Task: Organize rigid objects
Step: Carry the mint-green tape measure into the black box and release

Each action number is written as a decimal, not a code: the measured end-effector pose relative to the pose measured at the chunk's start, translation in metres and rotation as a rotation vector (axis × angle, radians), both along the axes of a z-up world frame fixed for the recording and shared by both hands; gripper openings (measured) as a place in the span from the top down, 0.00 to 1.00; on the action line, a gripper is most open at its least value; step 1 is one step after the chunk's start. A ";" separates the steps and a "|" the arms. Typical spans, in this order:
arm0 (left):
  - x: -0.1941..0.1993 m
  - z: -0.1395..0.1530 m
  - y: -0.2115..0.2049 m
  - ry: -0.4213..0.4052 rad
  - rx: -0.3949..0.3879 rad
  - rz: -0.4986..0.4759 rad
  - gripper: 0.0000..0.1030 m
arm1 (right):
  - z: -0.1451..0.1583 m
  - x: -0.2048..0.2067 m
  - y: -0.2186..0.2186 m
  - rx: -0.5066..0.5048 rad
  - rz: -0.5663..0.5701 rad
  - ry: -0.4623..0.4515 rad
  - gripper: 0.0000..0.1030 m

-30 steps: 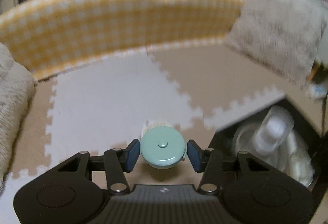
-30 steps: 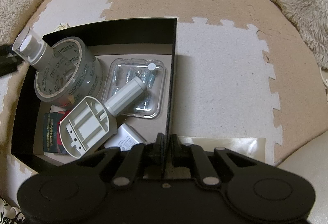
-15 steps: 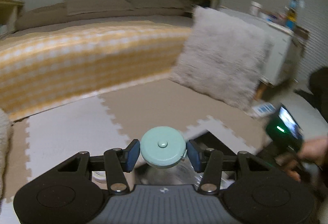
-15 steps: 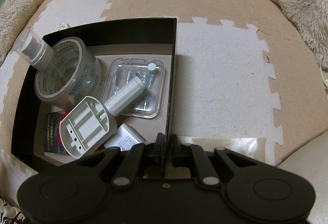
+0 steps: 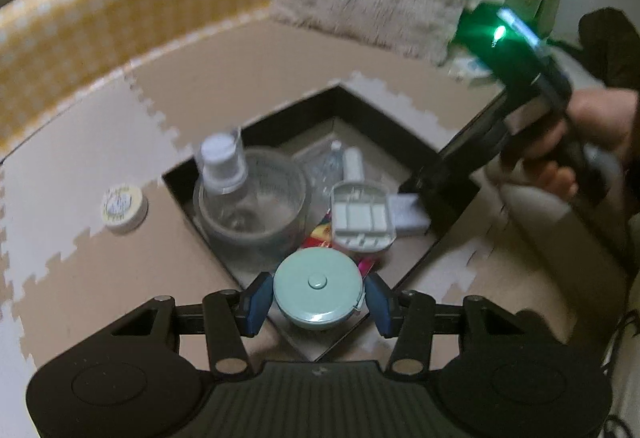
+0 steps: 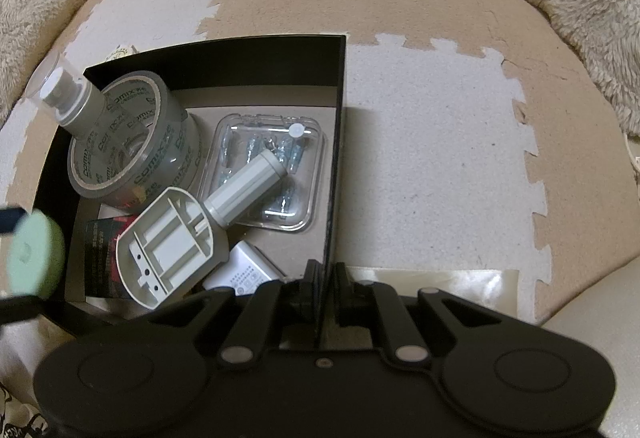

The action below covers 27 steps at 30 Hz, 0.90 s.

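- left gripper (image 5: 318, 298) holds the tape measure (image 5: 318, 288) between its pads; black box (image 5: 408, 135) lies just ahead, below
- right gripper (image 6: 324, 288) pinches the box wall

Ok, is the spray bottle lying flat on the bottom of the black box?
No, the spray bottle stands tilted inside the hole of the tape roll, its clear cap sticking up above the black box wall.

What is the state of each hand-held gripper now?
Left hand-held gripper: closed on the round mint-green tape measure.
Right hand-held gripper: closed on the black box wall.
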<state>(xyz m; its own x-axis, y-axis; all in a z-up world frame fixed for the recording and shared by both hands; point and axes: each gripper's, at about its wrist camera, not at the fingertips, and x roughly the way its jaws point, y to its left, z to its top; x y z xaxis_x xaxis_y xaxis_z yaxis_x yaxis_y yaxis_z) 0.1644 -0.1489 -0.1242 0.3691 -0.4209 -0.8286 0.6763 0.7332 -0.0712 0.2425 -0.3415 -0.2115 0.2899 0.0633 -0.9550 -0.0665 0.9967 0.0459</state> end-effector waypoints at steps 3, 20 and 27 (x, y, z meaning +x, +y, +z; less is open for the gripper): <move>0.001 -0.001 0.000 -0.004 0.003 -0.002 0.50 | 0.000 0.000 0.000 -0.001 0.001 0.000 0.92; -0.001 0.003 -0.005 0.040 -0.013 -0.031 0.16 | 0.000 -0.001 0.001 -0.004 0.004 -0.001 0.92; -0.002 0.008 -0.007 0.042 -0.022 -0.031 0.05 | 0.001 -0.001 0.001 -0.004 0.004 -0.001 0.92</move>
<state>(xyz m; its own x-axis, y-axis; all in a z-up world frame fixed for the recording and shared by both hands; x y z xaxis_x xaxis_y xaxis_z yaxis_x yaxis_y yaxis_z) 0.1627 -0.1557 -0.1164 0.3204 -0.4500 -0.8336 0.6950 0.7096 -0.1160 0.2419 -0.3407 -0.2109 0.2901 0.0608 -0.9551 -0.0709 0.9966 0.0420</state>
